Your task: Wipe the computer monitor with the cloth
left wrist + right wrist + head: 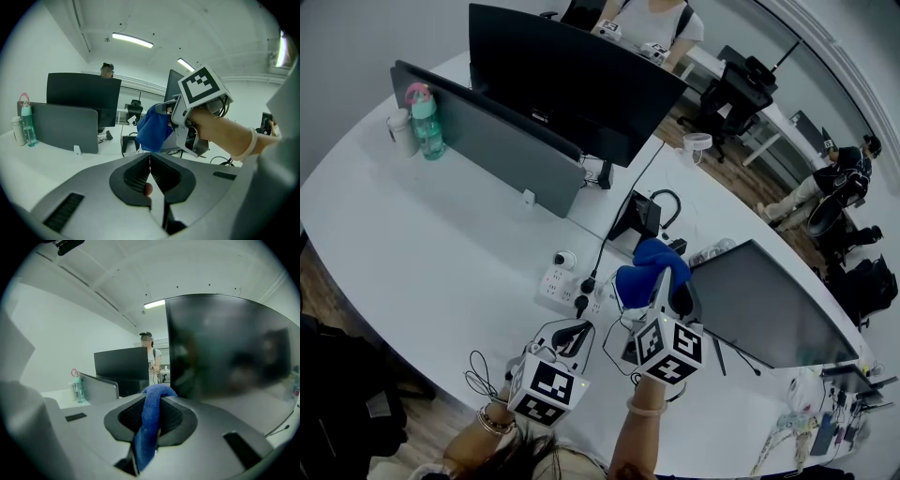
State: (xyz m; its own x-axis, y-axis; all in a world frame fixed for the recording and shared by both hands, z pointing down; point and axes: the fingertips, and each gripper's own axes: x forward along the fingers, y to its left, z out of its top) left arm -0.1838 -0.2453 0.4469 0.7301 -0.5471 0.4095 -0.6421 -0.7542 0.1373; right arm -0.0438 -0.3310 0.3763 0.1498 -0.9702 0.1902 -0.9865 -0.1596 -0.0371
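My right gripper (661, 281) is shut on a blue cloth (649, 265), which bunches up above its jaws. It hovers just left of the dark computer monitor (769, 305) at the table's right. In the right gripper view the cloth (151, 427) hangs down between the jaws, and the monitor's black screen (229, 348) fills the right side close ahead. My left gripper (574, 336) is lower left of the right one, jaws shut with nothing between them. The left gripper view shows the cloth (152, 129) held up in the right gripper, ahead of my own left gripper (150, 161).
A second black monitor (572, 80) and a grey divider panel (487, 141) stand at the back of the white table (412, 244). A teal bottle (427, 122), a power strip (567, 286), a small white camera (565, 259) and cables lie around. A person (652, 23) stands behind.
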